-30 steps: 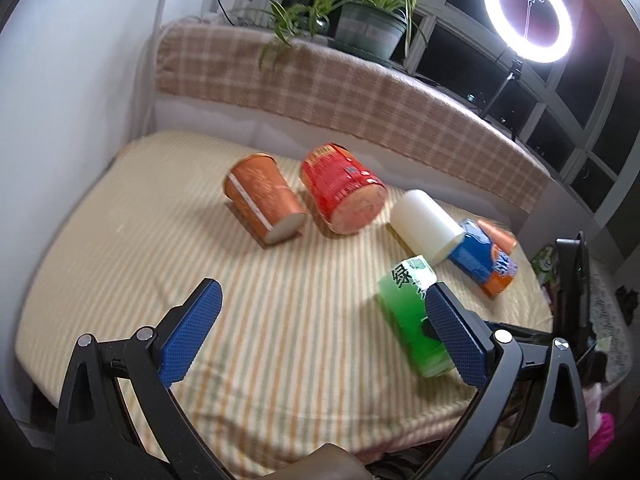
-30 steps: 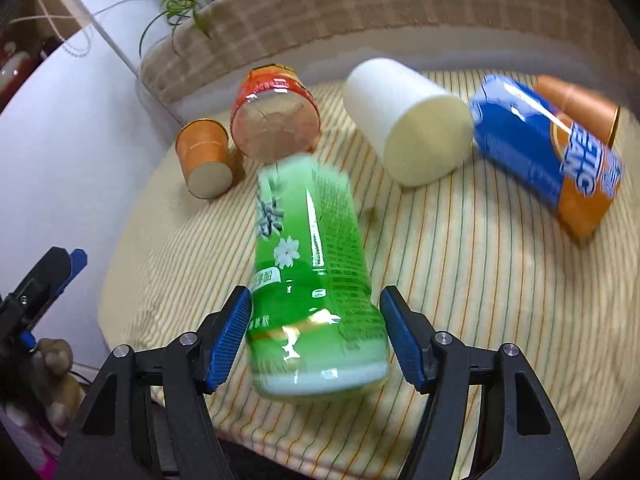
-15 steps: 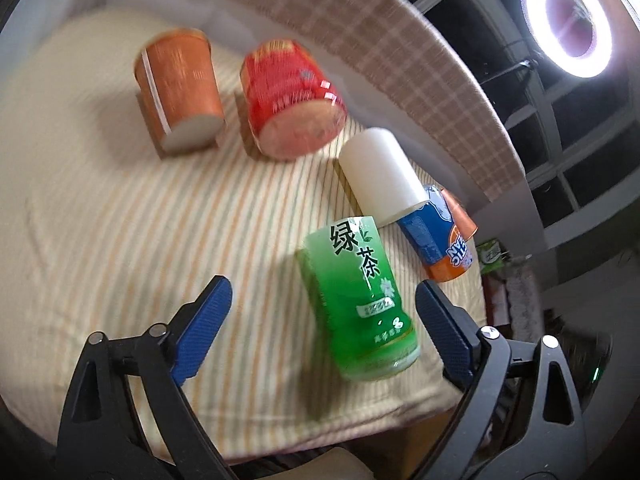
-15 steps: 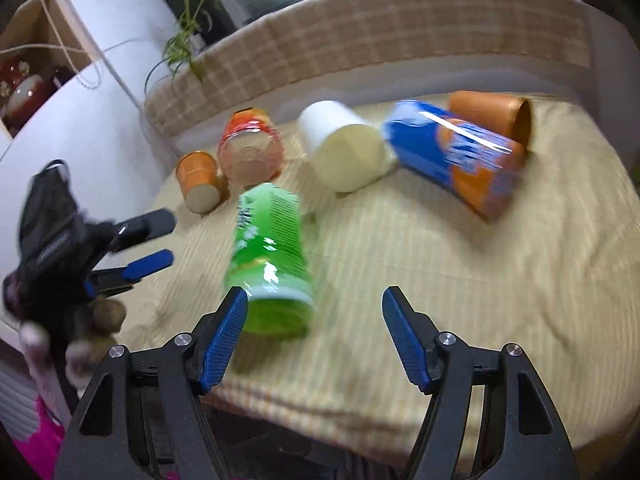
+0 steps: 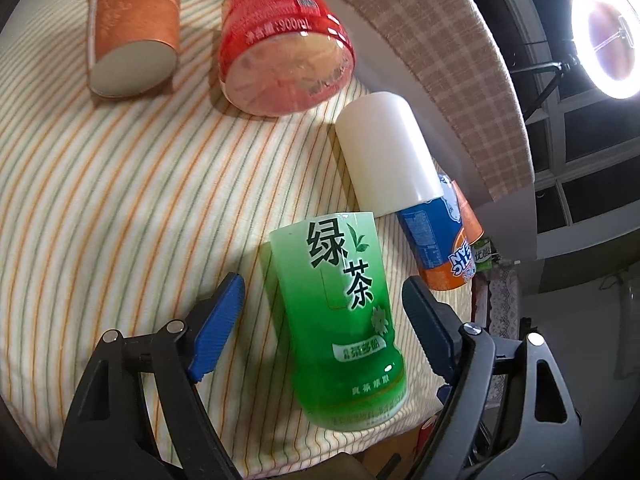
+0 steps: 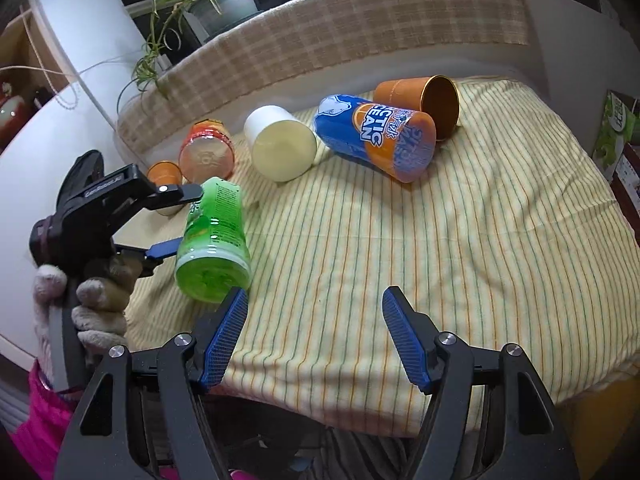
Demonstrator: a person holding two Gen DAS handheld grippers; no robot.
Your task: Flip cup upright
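A green tea cup [image 5: 344, 312] lies on its side near the front edge of the striped cloth, its closed bottom toward the cameras; it also shows in the right wrist view [image 6: 212, 240]. My left gripper [image 5: 324, 328] is open, with one finger on each side of the cup and gaps between pads and cup. In the right wrist view the left gripper [image 6: 176, 220] straddles the cup from the left. My right gripper [image 6: 316, 340] is open and empty, back at the front edge, right of the cup.
Other cups lie on their sides behind: an orange paper cup [image 5: 132, 28], a red cup [image 5: 284, 40], a white cup [image 5: 384, 152], a blue-and-orange cup [image 6: 376, 136] and an orange cup [image 6: 424, 100]. A checked bolster [image 6: 340, 32] runs along the back.
My left gripper has moved in from the left and now straddles the green cup. My right gripper has let go of that cup and pulled back to the right.
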